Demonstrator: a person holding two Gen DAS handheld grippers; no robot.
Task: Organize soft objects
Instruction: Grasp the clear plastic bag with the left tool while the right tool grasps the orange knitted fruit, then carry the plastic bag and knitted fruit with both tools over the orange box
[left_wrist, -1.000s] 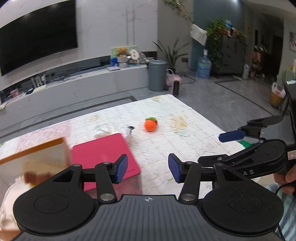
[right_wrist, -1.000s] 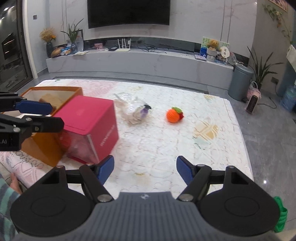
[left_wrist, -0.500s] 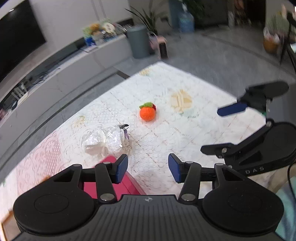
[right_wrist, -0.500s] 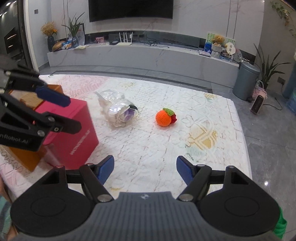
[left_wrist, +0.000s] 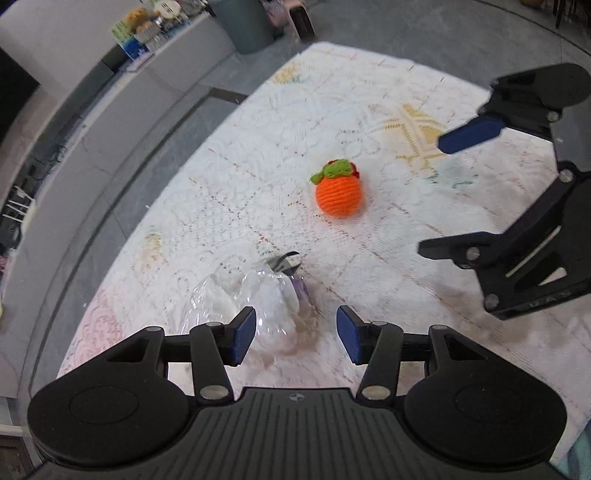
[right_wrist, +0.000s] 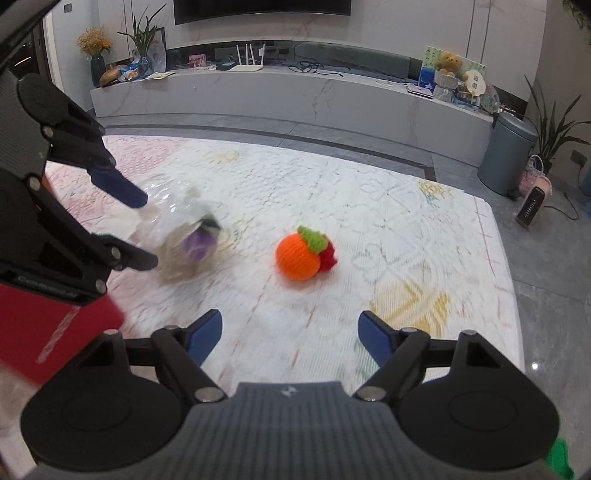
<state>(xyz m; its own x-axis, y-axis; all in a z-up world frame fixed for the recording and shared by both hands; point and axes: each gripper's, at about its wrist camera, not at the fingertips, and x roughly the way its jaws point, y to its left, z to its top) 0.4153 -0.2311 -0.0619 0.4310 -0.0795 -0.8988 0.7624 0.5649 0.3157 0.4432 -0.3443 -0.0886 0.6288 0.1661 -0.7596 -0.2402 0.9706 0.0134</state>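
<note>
- Left gripper (left_wrist: 295, 334): jaws parted to a moderate gap, nothing clamped. The blue pads stand above the near end of the plastic-wrapped soft toy (left_wrist: 258, 299); the left pad overlaps the wrap in the left wrist view, but contact cannot be confirmed owing to blur.
- Right gripper (right_wrist: 290, 338): jaws wide and opening at this moment, with nothing between them, only bare tablecloth.
- Crocheted orange toy (right_wrist: 298, 258): lies on the lace tablecloth (right_wrist: 406, 229), at 12 o'clock from the right gripper and clear of its pads. Green knitted leaf on top, red piece on its far right side. In the left wrist view it sits at 12 to 1 o'clock from the left gripper, well beyond the fingertips.
- Plastic-wrapped soft toy: white body with a purple patch inside clear film, lying at 9 o'clock from the orange toy, near it but not touching.
- Red box (right_wrist: 48, 332): at 9 o'clock of the right wrist view, partly cut off by the frame and behind the left gripper's body.
- Each gripper is visible in the other's camera, both over the table.
- Background: grey bin (right_wrist: 508, 153) on the floor past the far right corner of the table.
</note>
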